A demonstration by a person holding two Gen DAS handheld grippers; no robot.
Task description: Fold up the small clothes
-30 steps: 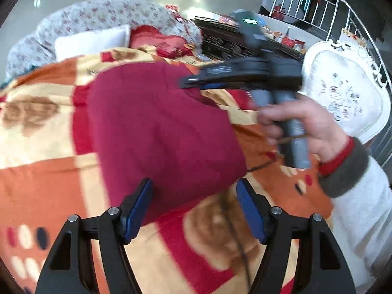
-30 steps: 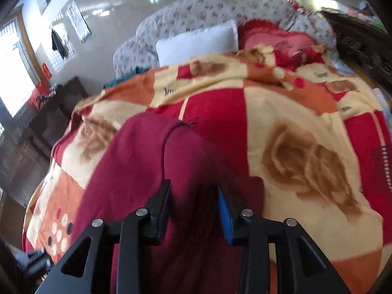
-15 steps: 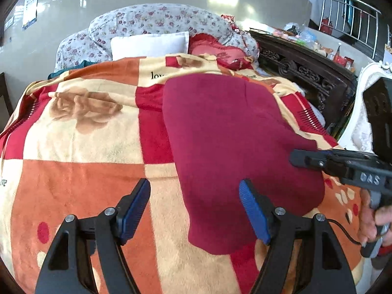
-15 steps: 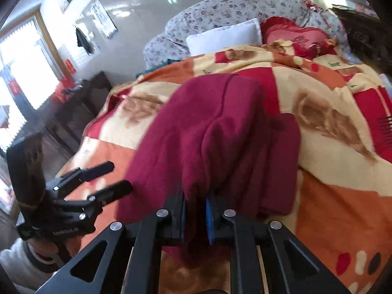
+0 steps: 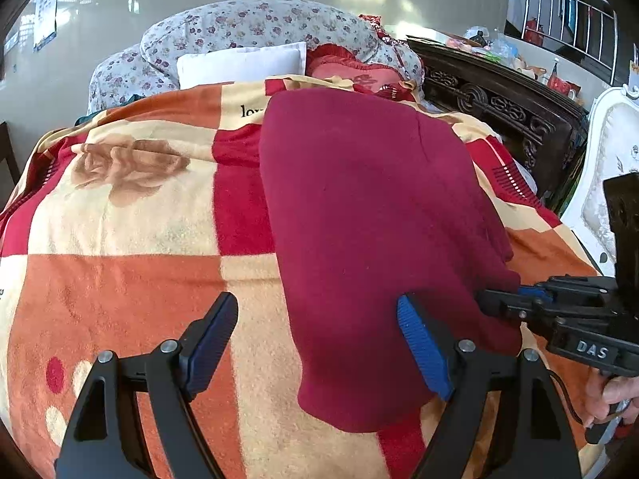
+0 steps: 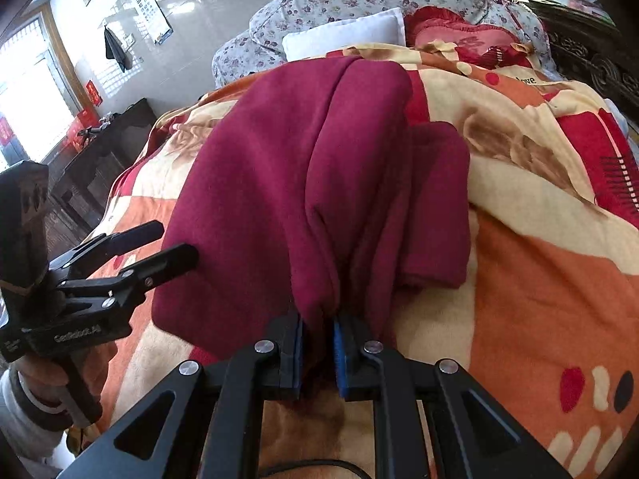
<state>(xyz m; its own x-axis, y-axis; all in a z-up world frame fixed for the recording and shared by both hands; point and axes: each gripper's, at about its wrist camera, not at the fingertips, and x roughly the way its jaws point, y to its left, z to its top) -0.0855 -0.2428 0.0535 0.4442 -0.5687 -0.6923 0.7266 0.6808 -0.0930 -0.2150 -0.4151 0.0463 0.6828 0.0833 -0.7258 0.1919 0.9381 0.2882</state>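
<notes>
1. A bed is filling both views, lying under a fleecy blanket of orange, cream and red squares printed with brown roses.
2. At the head of the bed, a white pillow is leaning against a rolled flowered quilt, with a red frilled cushion beside it.
3. A dark carved wooden frame is running along the far side of the bed, a metal railing is standing behind it, and glossy pale walls are catching window light.
4. A maroon garment, soft and fuzzy with rounded folded edges, is lying flat down the middle of the blanket.
5. The left gripper is hovering over the garment's near corner, its jaws having just been opening, spread wide and pressing on nothing; blue ribbed pads are facing each other across cloth and blanket.
6. The right gripper is pinching the garment's near edge, its jaws clenched tight on a bunched ridge of fabric that is rising in creases from the blanket.
</notes>
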